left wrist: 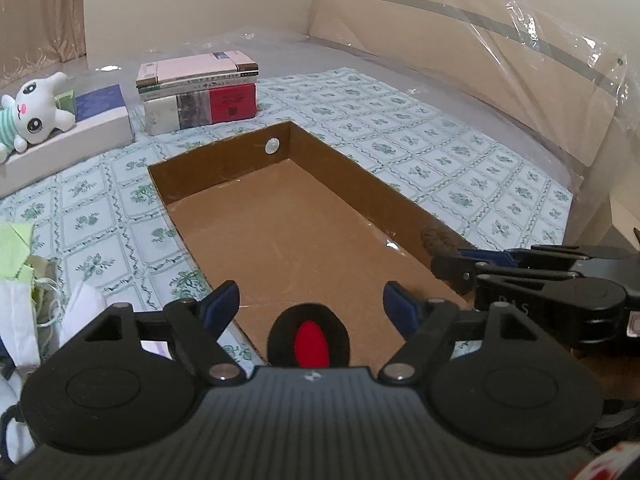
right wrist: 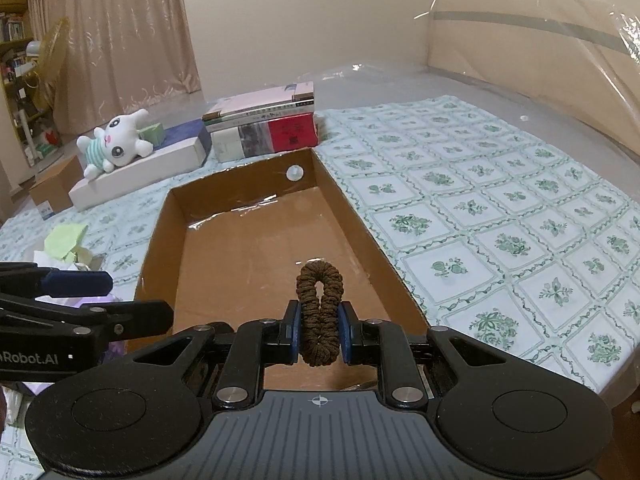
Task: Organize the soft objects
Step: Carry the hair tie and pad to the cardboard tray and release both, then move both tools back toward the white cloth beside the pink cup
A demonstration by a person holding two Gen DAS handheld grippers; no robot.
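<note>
Right wrist: scrunchie (right wrist: 320, 312) above box (right wrist: 158, 236).

brown scrunchie (right wrist: 320, 308); brown cardboard box (left wrist: 224, 162); white cloth (right wrist: 500, 216) with green floral squares; white plush toy (right wrist: 116, 144), green-striped top; black-and-red soft piece (left wrist: 309, 336).

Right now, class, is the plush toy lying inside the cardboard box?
No: the plush toy lies on a white box beyond the cardboard box.
</note>
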